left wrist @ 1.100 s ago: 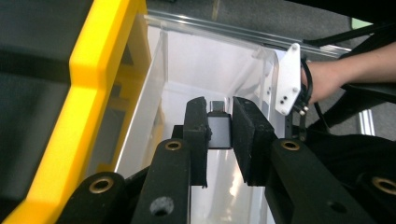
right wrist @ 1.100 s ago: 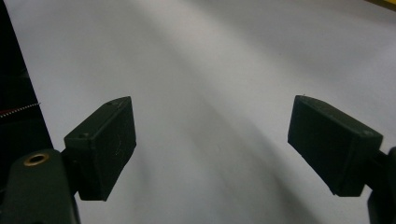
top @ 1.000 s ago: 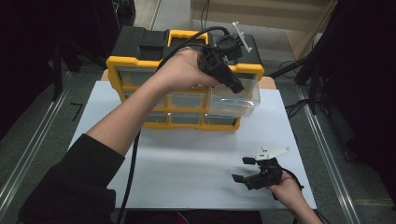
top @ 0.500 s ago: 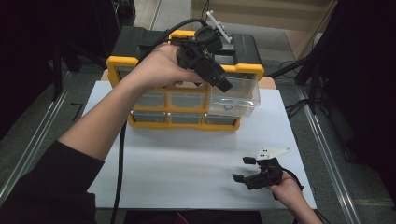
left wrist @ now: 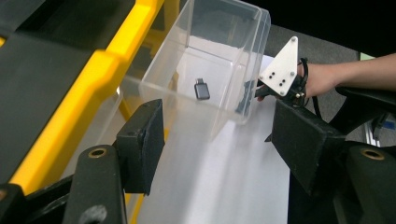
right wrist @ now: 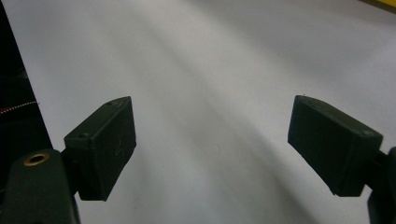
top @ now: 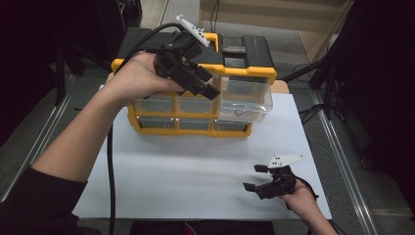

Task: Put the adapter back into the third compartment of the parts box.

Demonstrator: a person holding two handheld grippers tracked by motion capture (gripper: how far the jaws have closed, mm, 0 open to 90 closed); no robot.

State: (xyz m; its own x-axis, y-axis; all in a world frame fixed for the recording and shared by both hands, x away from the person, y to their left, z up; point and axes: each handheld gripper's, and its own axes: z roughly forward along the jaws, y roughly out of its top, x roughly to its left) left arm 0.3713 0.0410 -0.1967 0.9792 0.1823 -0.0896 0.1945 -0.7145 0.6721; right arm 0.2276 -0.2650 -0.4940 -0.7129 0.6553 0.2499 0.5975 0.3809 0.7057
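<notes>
One yellow-black organizer (top: 244,63) w/ six clear drawers; one drawer (top: 243,100) pulled out, holding one small dark adapter (left wrist: 201,88). Two grippers. Left gripper (top: 208,83) hovers above the drawer's left edge, jaws wide apart, empty. Right gripper (top: 254,178) rests on the white sheet (top: 195,166), well apart, jaws wide, empty.

Your left gripper (top: 208,83): black body, blocky black pads (left wrist: 140,144), brass-ringed screw holes, white three-cornered plate at upper centre, thick black cable running down the left. Your right gripper (top: 257,178), lower right: black, matching white plate. You wear a dark sleeve (top: 34,205), lower left.
</notes>
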